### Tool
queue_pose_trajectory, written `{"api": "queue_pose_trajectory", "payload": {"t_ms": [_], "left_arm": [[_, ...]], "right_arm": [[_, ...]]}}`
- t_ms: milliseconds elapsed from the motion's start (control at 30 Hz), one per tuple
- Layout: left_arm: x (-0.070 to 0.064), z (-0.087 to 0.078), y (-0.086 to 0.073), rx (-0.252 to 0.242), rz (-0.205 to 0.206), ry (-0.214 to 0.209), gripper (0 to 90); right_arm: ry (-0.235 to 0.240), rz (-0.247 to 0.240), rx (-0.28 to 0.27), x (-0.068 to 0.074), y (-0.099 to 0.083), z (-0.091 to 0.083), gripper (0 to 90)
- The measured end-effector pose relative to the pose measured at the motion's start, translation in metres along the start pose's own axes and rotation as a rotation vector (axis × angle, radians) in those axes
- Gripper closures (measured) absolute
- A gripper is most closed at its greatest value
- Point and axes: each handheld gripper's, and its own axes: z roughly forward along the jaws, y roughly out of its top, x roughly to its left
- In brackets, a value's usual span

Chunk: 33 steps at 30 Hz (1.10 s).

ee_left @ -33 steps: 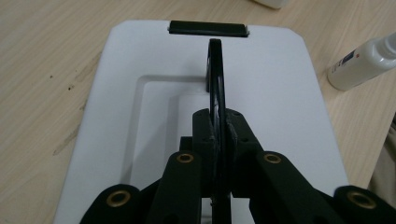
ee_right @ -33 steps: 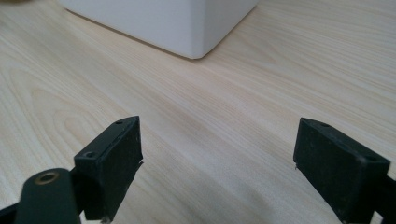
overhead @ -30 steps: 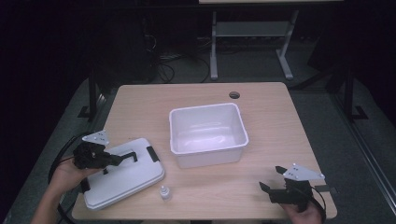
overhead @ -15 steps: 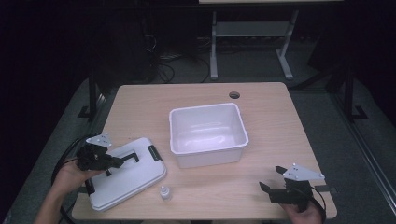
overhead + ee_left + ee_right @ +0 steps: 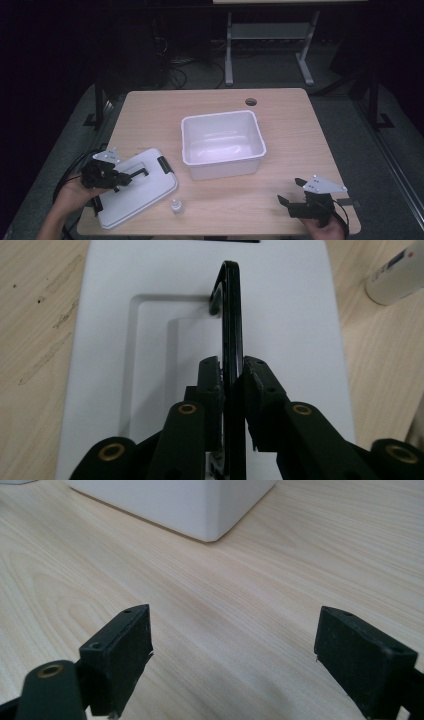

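My left gripper [image 5: 232, 385] is clamped on the black handle [image 5: 231, 315] of the white lid [image 5: 300, 315]. The handle stands up on edge between my jaws, and the lid lies flat on the table [image 5: 300, 145] directly beneath and ahead of them. My right gripper [image 5: 232, 645] rests low over bare wood with its jaws spread wide and nothing between them.

Risks from this state, as I judge them:

1. Slip. The handle is thin and smooth, and my pads [image 5: 210, 375] hold only a short stretch near its near end. A fast lift could pull it out of the clamp.
2. Swing. The handle appears hinged to the lid. Once raised, the lid may hang and pivot below my jaws, so its far edge drags on the table.
3. Collision. A small white bottle [image 5: 397, 275] sits on the wood ahead and to the right of my jaws, just beside the lid's edge. A swinging or sliding lid could knock it over.
4. Misplacement. The white bin [image 5: 222, 145] stands well apart from my left gripper, farther along the table. A tilted lid may catch the bin's rim instead of seating flat.
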Motion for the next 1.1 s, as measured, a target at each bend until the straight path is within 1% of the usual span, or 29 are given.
{"api": "queue_pose_trajectory", "payload": {"t_ms": [67,133,200,233,267,300,367,433,500,533,600,667,733,833,967,1100], "left_arm": [[-0.003,-0.003,0.001,-0.004,0.002,0.002,73.2],[-0.007,-0.007,0.001,-0.002,0.018,0.015,71.4],[-0.01,-0.01,0.001,-0.007,0.017,0.011,69.3],[-0.012,-0.011,0.001,-0.011,0.018,0.017,68.4],[-0.013,-0.012,0.001,-0.007,0.025,0.021,66.9],[-0.015,-0.014,0.001,-0.008,0.028,0.015,65.9],[-0.018,-0.016,0.002,-0.012,0.027,0.023,63.8],[-0.021,-0.019,0.003,-0.018,0.04,0.032,60.5],[-0.026,-0.021,0.006,-0.029,0.042,0.031,59.6],[-0.028,-0.021,0.007,-0.031,0.053,0.033,59.2],[-0.033,-0.021,0.011,-0.034,0.06,0.03,58.2],[-0.038,-0.021,0.015,-0.039,0.077,0.029,57.2],[-0.044,-0.02,0.019,-0.04,0.092,0.019,55.7],[-0.055,-0.018,0.025,-0.049,0.119,0.022,53.7],[-0.068,-0.012,0.032,-0.055,0.148,-0.003,52.1],[-0.08,-0.003,0.04,-0.041,0.18,-0.031,51.2]], "right_arm": [[0.0,-0.002,0.0,0.0,0.0,0.0,14.9],[0.0,-0.002,0.0,0.0,0.0,0.0,14.9],[-0.002,-0.004,0.001,0.0,0.0,0.0,14.9],[-0.001,-0.002,0.001,0.001,0.0,0.0,14.9],[-0.002,-0.004,0.003,0.0,0.0,0.0,14.9],[-0.002,-0.004,0.005,0.0,0.0,0.0,14.8],[-0.003,-0.006,0.005,0.0,0.0,0.0,14.9],[-0.002,-0.005,0.004,0.0,0.0,0.0,14.9],[-0.002,-0.005,0.004,0.0,0.0,0.0,14.8],[-0.002,-0.006,0.005,0.0,0.0,0.0,14.8],[-0.002,-0.006,0.005,0.001,0.0,0.0,14.9],[-0.002,-0.009,0.003,0.001,0.0,0.0,14.9],[0.0,-0.007,0.003,0.001,0.0,0.0,14.9],[0.001,-0.011,0.003,0.001,0.0,0.0,14.8],[0.002,-0.013,0.003,0.001,0.0,0.0,14.8],[0.005,-0.012,0.006,0.001,0.0,0.001,14.8]]}}
